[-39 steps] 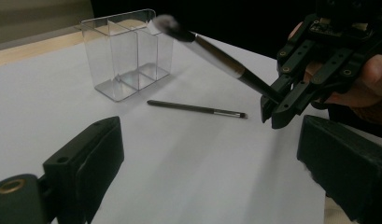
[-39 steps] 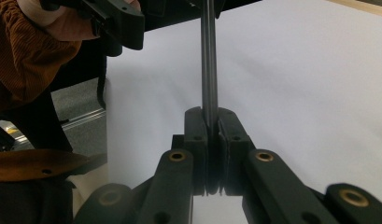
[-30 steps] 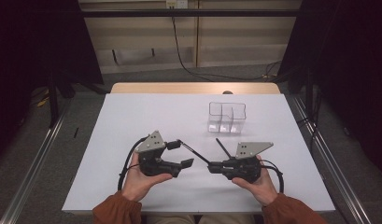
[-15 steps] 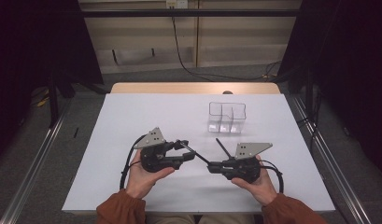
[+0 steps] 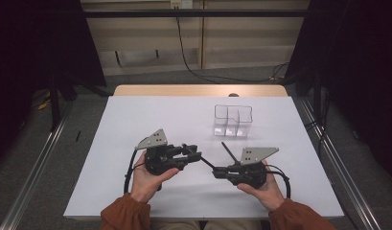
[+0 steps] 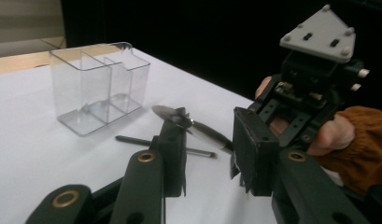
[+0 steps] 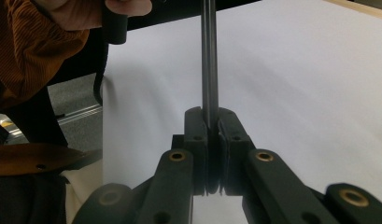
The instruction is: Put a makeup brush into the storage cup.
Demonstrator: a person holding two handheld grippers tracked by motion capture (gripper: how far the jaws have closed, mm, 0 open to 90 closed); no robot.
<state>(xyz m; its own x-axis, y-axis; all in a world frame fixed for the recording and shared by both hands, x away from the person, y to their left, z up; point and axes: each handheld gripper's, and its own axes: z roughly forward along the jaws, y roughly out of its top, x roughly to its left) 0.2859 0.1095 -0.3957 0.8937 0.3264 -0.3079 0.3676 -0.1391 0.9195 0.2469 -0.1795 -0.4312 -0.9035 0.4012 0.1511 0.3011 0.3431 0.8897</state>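
My right gripper (image 5: pixel 216 171) (image 7: pixel 210 116) is shut on the handle of a metal spoon (image 5: pixel 206 163) (image 7: pixel 209 60), held just above the white table and pointing at my left gripper (image 5: pixel 196 153) (image 6: pixel 212 140). The spoon (image 6: pixel 202 133) runs slantwise across the gap between the left jaws, with its bowl by the left-hand jaw. These jaws have just been closing around it, but a gap still shows and the pads do not press on it. A thin black pen (image 5: pixel 227 149) (image 6: pixel 137 140) lies flat on the table beyond the spoon.
A clear plastic box with several compartments (image 5: pixel 233 120) (image 6: pixel 97 84) stands upright on the far right of the white sheet (image 5: pixel 150 120). A wooden strip (image 5: pixel 198 90) edges the table's far side. Metal rails (image 5: pixel 35 177) flank it, with dark curtains behind them.
The left gripper's jaws have come from wide apart to a narrow gap around the spoon's bowl. Both hands and the right gripper have stayed where they were.
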